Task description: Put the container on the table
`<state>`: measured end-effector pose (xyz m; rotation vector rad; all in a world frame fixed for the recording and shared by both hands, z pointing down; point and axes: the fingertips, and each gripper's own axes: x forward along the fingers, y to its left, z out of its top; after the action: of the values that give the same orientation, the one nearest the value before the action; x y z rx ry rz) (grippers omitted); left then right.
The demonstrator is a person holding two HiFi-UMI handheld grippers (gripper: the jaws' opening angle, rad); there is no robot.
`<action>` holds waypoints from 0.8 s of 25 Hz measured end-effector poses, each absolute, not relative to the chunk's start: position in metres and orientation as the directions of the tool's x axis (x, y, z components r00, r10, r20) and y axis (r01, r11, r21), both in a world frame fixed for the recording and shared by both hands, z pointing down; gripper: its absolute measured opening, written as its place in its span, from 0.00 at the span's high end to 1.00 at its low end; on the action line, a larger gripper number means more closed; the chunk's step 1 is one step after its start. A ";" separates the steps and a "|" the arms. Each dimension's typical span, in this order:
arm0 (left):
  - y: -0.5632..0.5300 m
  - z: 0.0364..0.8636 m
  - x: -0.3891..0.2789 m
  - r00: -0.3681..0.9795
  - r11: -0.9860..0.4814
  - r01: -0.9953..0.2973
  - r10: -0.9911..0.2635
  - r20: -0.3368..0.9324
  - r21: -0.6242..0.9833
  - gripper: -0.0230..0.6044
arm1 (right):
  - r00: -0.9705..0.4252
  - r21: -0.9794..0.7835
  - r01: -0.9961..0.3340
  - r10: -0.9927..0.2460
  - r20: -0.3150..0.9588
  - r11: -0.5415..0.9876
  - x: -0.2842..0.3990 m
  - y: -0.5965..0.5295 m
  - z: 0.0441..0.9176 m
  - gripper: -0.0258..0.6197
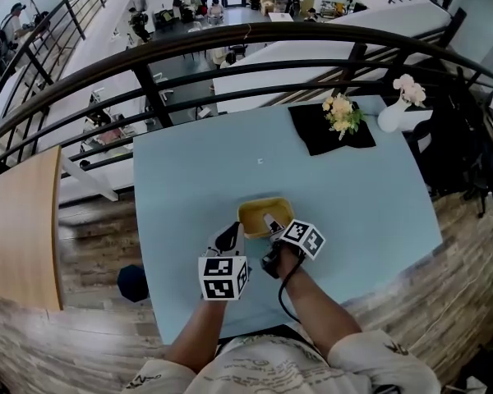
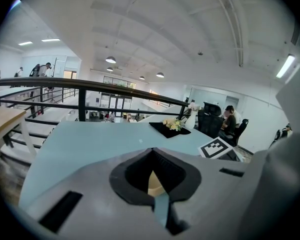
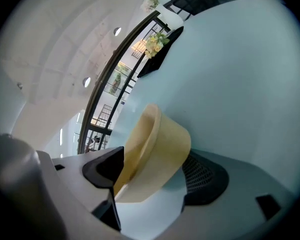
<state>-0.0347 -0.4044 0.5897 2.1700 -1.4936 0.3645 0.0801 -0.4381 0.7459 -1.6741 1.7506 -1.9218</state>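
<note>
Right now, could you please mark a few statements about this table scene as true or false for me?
1. The container sits on the table. True.
2. The right gripper has its jaws shut and empty. False: they stand apart, with the container's wall between them.
3. The flowers lie on a black mat. True.
4. The vase stands in the middle of the mat. False: it stands beside the mat, near the table's far right corner.
</note>
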 end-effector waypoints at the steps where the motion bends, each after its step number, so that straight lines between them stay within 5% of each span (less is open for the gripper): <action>1: -0.405 0.589 -0.033 0.371 -0.293 -0.927 -0.800 0.471 0.234 0.96 | -0.386 -0.708 -0.607 -0.645 0.660 -0.361 0.085 -0.436 0.746 0.43; 8: -0.406 0.586 -0.020 0.394 -0.317 -0.918 -0.792 0.466 0.237 0.96 | -0.267 -0.611 -0.696 -0.655 0.707 -0.376 0.115 -0.426 0.743 0.38; 15: -0.401 0.582 -0.010 0.406 -0.334 -0.913 -0.787 0.465 0.234 0.96 | -0.318 -0.710 -0.641 -0.742 0.591 -0.291 0.119 -0.415 0.710 0.40; 16: -0.400 0.580 -0.008 0.408 -0.337 -0.912 -0.786 0.464 0.232 0.96 | -0.310 -0.702 -0.654 -0.747 0.589 -0.282 0.122 -0.411 0.706 0.46; 18: -0.399 0.577 -0.004 0.413 -0.345 -0.910 -0.785 0.461 0.228 0.96 | -0.290 -0.672 -0.687 -0.744 0.602 -0.275 0.129 -0.404 0.701 0.86; 20: -0.397 0.574 0.001 0.416 -0.351 -0.909 -0.786 0.458 0.224 0.96 | -0.283 -0.652 -0.712 -0.742 0.608 -0.262 0.133 -0.401 0.697 0.94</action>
<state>0.0007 -0.3967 0.5735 2.2344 -1.4412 0.3760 0.1335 -0.4007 0.6971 -1.8632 1.8908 -1.6265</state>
